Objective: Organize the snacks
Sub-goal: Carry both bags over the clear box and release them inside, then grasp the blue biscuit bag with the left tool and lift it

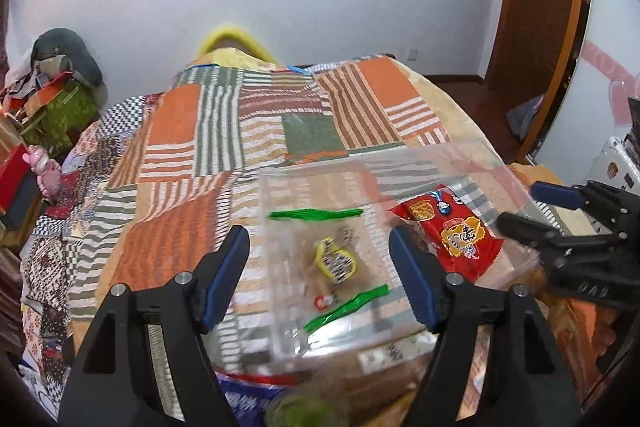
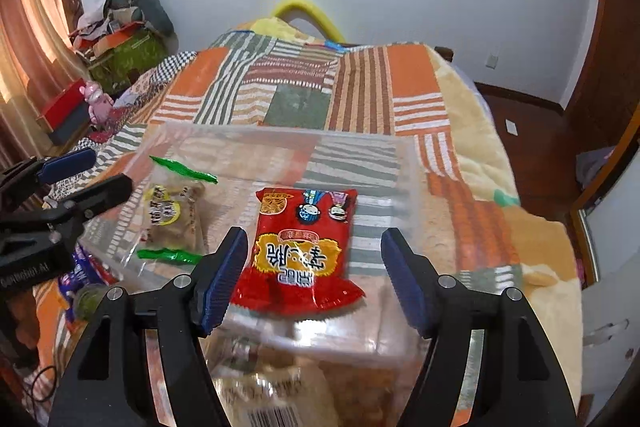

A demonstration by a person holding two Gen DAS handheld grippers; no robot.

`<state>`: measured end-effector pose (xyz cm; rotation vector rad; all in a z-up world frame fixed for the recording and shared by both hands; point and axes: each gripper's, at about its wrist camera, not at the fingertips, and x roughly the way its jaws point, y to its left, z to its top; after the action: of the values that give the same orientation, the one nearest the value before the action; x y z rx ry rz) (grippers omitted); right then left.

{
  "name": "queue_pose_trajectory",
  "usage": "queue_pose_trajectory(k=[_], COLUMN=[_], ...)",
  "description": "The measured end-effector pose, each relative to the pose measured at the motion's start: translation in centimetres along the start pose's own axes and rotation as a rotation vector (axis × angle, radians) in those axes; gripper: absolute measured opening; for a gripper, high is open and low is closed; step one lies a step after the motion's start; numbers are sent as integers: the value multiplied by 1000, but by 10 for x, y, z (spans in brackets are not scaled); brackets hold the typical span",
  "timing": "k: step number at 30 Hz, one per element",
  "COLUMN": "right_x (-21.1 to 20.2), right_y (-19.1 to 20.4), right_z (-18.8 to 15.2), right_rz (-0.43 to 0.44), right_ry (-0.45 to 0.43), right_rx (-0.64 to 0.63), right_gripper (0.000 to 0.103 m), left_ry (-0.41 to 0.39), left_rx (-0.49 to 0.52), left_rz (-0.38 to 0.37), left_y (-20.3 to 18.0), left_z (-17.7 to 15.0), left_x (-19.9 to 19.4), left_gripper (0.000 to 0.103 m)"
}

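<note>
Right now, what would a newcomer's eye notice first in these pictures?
First the red snack packet, lying in the clear plastic box on the patchwork bedspread. Left of it in the box lies a brownish snack with green-edged wrapping. The left gripper and right gripper stand open, holding nothing.

Even, soft daylight from the curtain [image 2: 28,39] side; fisheye bends edges, corners vignetted dark; nearest packets below the clear box [image 2: 280,147] blurred.

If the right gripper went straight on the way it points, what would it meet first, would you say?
Most likely the red snack packet, lying in the clear box directly ahead between its open jaws; depth is uncertain.
</note>
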<state>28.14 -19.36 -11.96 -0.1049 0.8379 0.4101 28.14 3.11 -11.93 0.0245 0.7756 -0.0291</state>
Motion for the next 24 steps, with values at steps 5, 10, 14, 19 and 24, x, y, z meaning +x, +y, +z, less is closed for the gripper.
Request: queue_pose_trajectory(k=[5,10,14,19,24], right_x=[-30,-55,-65,-69,-67], right_y=[-6,-10,-11,-12,-12], right_z=[-8,-27,-49,-73,-93], right_rz=[-6,-13,-22,-23,-31], right_ry=[-36,-49,-33,4,40], right_rx=[7,15,17,43,61], right_gripper=[68,68,68,69,73], left_ry=[-8,11,41,82,142], left_rx=[-20,-50,-74,-81,-97], left_rz=[25,60,81,103,114], left_y=[24,47,65,82,97], left_z=[-16,-39,-63,-92,-120], left_x=[-32,-53,-67,-75,-66], left_gripper=[74,75,75,75,79])
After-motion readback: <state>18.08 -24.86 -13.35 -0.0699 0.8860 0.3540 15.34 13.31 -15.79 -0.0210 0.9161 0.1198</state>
